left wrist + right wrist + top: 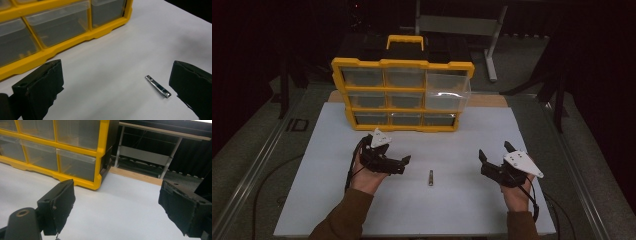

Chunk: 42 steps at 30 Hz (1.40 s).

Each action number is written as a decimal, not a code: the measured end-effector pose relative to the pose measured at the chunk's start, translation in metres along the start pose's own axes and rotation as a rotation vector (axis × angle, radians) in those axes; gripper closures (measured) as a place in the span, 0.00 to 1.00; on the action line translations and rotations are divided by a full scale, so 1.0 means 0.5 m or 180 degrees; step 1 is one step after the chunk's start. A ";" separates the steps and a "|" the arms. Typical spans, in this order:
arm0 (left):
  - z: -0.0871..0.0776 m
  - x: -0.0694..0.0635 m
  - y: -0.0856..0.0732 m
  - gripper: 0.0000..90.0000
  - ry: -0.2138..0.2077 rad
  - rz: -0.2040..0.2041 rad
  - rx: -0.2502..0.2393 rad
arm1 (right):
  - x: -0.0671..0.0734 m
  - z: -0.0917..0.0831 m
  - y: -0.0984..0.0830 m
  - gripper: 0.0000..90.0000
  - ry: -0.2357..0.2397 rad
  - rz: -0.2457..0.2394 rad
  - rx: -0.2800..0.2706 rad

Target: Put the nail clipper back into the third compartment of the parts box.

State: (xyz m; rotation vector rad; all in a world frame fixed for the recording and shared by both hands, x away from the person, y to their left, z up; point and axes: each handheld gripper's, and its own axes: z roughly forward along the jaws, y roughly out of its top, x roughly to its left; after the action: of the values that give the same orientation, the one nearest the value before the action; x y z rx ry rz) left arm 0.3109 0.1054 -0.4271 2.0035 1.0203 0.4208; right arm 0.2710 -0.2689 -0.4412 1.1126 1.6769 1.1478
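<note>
A small metal nail clipper (430, 177) lies flat on the white board (462, 210), between my two grippers. My left gripper (403, 165) is open just left of it, jaws pointing right, nothing between them. In the left gripper view the clipper (158, 86) lies close to the right jaw, and the left gripper (117, 85) stands wide open. My right gripper (495, 151) is open to the right of the clipper, jaws pointing away toward the back. In the right gripper view the right gripper (120, 205) holds nothing.
A yellow drawer organizer (402, 95) with clear drawers stands at the back of the board; its top right drawer (447, 90) sticks out a little. The organizer (62, 32) (75, 152) appears in both gripper views. A metal frame (462, 25) stands behind the table.
</note>
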 end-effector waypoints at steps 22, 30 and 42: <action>0.077 -0.075 0.020 0.00 -0.0129 0.0148 0.0261 | -0.011 -0.010 0.000 0.15 -0.0068 0.0075 -0.0033; 0.093 -0.097 0.029 0.00 -0.0160 0.0169 0.0312 | -0.017 -0.016 0.000 0.15 -0.0107 0.0093 -0.0053; 0.111 -0.114 0.026 0.00 -0.0185 0.0138 0.0383 | -0.011 -0.014 -0.002 0.15 -0.0085 0.0065 -0.0031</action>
State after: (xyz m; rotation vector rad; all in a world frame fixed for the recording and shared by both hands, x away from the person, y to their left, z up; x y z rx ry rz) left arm 0.3158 0.0271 -0.4462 2.1359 0.9880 0.3292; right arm 0.2659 -0.2761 -0.4396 1.1364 1.6415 1.1480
